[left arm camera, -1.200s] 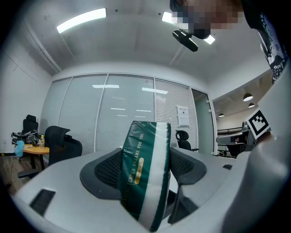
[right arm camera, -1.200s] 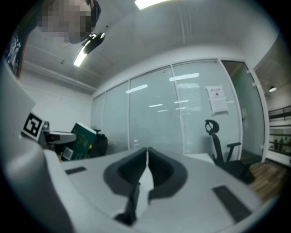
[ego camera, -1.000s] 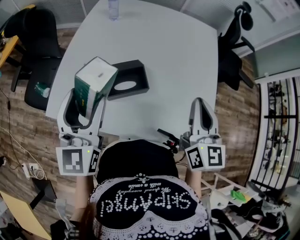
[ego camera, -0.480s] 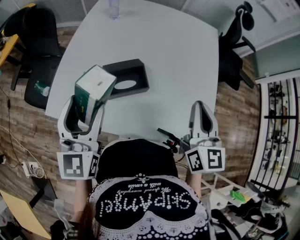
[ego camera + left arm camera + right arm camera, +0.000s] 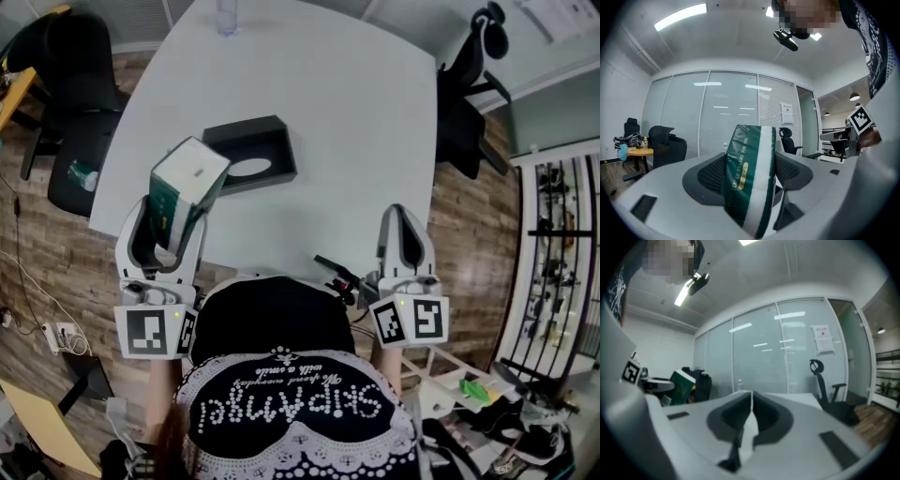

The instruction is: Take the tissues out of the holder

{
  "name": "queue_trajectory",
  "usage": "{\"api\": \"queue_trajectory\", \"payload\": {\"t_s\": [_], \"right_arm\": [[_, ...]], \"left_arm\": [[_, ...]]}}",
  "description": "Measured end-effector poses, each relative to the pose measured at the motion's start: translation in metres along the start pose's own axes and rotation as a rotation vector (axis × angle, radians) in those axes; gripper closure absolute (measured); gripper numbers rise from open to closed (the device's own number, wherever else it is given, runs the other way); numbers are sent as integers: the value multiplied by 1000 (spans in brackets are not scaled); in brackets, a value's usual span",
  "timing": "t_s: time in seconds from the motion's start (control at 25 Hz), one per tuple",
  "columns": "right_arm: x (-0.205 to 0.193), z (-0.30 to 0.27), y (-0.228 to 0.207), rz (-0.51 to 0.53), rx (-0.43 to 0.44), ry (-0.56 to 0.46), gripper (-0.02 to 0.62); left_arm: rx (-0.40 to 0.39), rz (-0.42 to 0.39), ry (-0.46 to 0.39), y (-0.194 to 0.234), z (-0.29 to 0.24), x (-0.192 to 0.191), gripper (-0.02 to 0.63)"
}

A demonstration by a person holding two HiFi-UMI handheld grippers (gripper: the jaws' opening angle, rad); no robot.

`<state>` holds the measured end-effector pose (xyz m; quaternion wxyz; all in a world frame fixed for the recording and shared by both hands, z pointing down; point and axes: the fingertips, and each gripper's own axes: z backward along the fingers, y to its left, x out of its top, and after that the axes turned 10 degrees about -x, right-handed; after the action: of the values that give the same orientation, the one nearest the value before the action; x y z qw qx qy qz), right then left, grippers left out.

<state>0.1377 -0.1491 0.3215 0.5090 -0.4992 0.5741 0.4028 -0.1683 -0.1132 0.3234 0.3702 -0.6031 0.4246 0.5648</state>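
Observation:
My left gripper is shut on a green tissue pack with a white top, held tilted in the air over the table's near left edge. In the left gripper view the pack fills the gap between the jaws of the left gripper. The black holder lies on the white table just beyond the pack, its oval opening showing. My right gripper hangs at the table's near right edge. In the right gripper view a thin white tissue hangs pinched in the right gripper.
A clear water bottle stands at the table's far edge. Black office chairs sit at the left and at the right of the table. Wood floor surrounds it, with shelving at far right.
My left gripper has drawn the tissue pack back toward me, further from the holder. The right gripper has stayed where it was.

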Motion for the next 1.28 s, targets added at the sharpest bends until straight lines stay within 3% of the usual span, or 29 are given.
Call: {"api": "queue_trajectory", "payload": {"t_s": [1.28], "right_arm": [[0,6,-3,0,-18,1,560]], "left_arm": [[-20,-2,-32,-7,-2,13,258]]}}
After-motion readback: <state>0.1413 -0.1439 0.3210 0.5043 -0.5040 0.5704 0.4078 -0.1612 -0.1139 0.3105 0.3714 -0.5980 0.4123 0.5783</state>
